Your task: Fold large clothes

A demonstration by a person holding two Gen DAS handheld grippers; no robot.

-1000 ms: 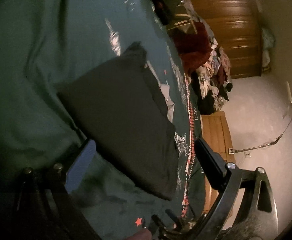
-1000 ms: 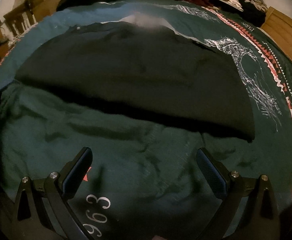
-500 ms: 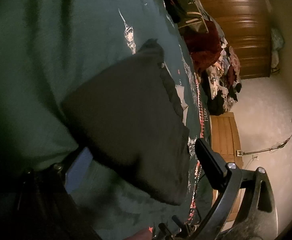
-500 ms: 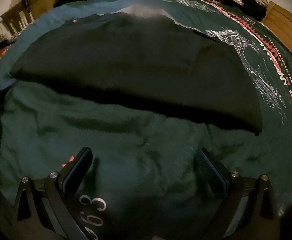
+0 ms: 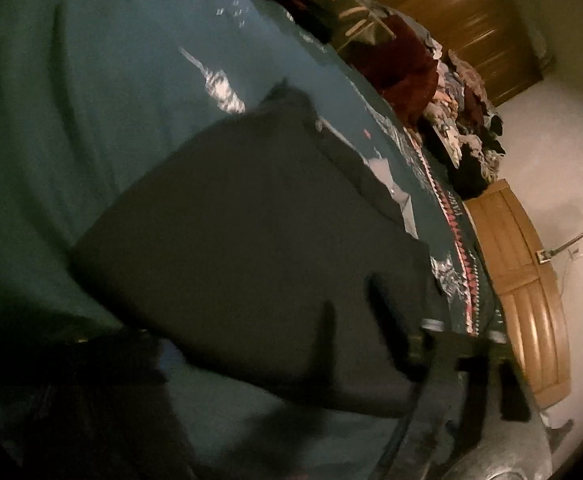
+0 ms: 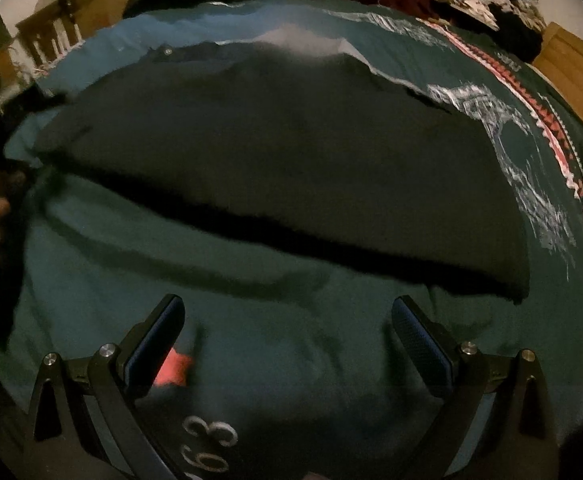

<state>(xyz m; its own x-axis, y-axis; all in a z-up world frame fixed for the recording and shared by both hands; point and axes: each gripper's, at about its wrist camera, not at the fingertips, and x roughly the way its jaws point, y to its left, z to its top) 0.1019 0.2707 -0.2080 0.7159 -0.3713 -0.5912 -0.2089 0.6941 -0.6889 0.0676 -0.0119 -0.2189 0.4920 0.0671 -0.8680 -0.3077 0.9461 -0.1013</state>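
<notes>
Your left gripper (image 5: 275,344) has just been closing on the dark garment's (image 6: 291,168) end (grip blurred — I cannot tell); right gripper (image 6: 287,332) spread, empty — lift, fold across.

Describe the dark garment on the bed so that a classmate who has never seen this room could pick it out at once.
Find the bed covered by a teal bedspread with white sketched prints and a red-and-white triangle border. On its middle lies the dark garment, spread flat as one broad slab. Unlike the jumbled, colourful clothes pile beyond the bed, it is plain, near-black and smooth.
</notes>
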